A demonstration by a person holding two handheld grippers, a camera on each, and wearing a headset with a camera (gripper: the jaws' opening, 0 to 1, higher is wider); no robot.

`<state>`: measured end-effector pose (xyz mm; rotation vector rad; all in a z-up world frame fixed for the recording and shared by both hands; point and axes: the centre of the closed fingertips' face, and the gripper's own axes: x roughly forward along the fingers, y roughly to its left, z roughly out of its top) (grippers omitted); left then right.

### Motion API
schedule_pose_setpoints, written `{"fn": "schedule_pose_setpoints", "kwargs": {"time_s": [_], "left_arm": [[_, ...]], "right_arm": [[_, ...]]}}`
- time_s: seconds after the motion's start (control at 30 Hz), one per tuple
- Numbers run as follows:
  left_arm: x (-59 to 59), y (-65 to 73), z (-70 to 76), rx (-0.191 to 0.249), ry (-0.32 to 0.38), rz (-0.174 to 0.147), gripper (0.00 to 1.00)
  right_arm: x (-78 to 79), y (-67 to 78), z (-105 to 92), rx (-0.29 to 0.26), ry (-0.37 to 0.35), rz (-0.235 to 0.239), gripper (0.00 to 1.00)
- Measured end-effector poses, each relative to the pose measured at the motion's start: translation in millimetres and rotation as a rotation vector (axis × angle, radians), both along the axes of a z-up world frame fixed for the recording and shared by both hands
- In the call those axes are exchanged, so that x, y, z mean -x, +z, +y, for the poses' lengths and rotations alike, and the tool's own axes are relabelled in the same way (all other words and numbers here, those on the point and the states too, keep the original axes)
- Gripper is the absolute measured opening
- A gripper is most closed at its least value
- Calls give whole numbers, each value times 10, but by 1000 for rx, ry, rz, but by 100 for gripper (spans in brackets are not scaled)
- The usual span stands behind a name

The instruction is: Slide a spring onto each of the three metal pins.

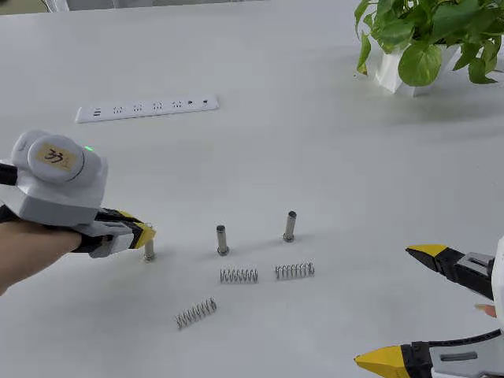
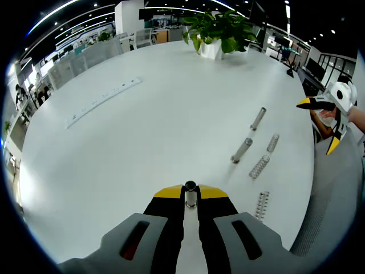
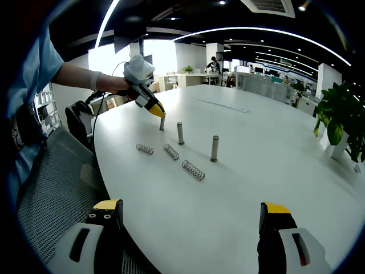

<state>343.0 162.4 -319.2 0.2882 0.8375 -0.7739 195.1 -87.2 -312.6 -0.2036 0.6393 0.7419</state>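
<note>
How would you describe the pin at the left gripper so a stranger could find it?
On the white table, three metal pins stand upright in a row, with three springs lying nearer the person. The pin is at the row's end toward the left gripper. Unlike its two free-standing neighbours, it sits between that gripper's yellow jaw tips.

White round table, potted plant, bright open-plan office

Head view downward, all views share pins

Three springs lie before three upright pins on the table.
</note>
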Motion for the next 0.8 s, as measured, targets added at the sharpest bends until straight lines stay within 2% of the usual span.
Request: {"fn": "schedule_pose_setpoints", "kwargs": {"time_s": [0.23,0.63,0.8], "left_arm": [[92,0,36,4,2,2,5],[178,-1,51,3,-4,13,5],[184,-3,45,-2,-16,-2,5]], "right_arm": [[2,-3,21,-1,5,0,99],[2,1,35,-1,9,-2,99],[11,-6,37,0,11,0,99]]}}
